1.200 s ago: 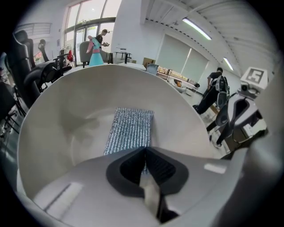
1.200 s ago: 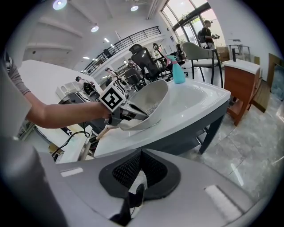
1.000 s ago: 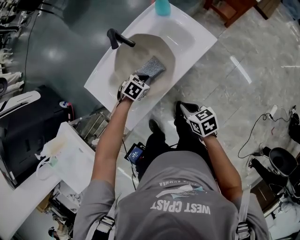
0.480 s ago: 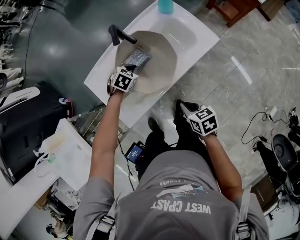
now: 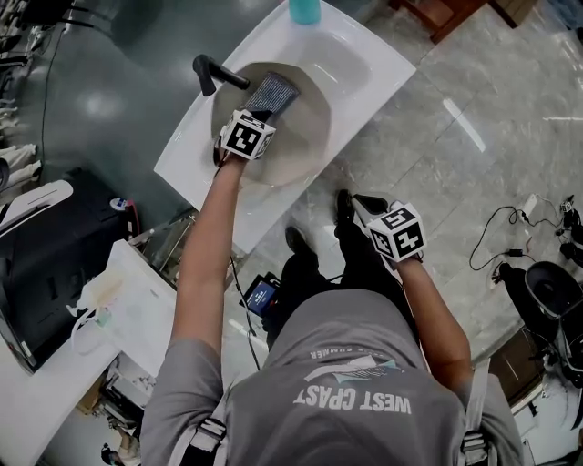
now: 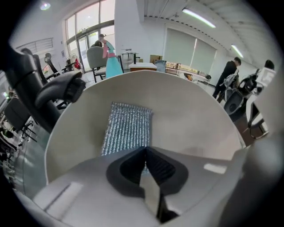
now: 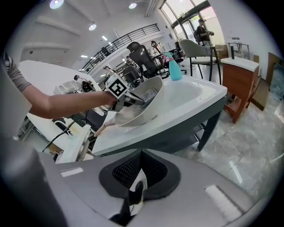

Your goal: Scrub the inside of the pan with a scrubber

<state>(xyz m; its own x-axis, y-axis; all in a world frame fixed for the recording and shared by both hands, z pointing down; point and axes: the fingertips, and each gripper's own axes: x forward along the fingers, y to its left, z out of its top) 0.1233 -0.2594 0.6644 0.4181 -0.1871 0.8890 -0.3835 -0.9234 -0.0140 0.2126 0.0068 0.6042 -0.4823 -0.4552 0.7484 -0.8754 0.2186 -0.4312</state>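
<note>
Left claw [image 5: 259, 116] clenched on the scrubber [image 5: 271, 94], the pads pinching its near edge. In the left gripper view, the claw [image 6: 144, 155] has the silver mesh pad [image 6: 128, 128] running out ahead of it. The pad lies flat against the pan's inner wall. Pan [image 5: 305, 127] sits on the white tabletop [image 5: 383, 77], and in the right gripper view it is tipped up on one side rather than sitting level [image 7: 137, 113]. Its inside is pale cream [image 6: 191, 119]. The scrubber is in the upper part of the bowl, on the side near the black handle [image 5: 214, 73]. The handle sticks out past the tabletop's edge, and in the left gripper view it shows at upper left [image 6: 57, 91]. Teal bottle [image 5: 305, 9] stands at the far end of the tabletop, well apart from the pan, and it also shows in the right gripper view [image 7: 175, 71]. Right claw [image 5: 364, 205] is off the tabletop, low over the tiled floor [image 5: 455, 155] by my legs. Its jaws are together with nothing between them [image 7: 141, 159]. It points toward the tabletop [image 7: 191, 95] and touches nothing.
</note>
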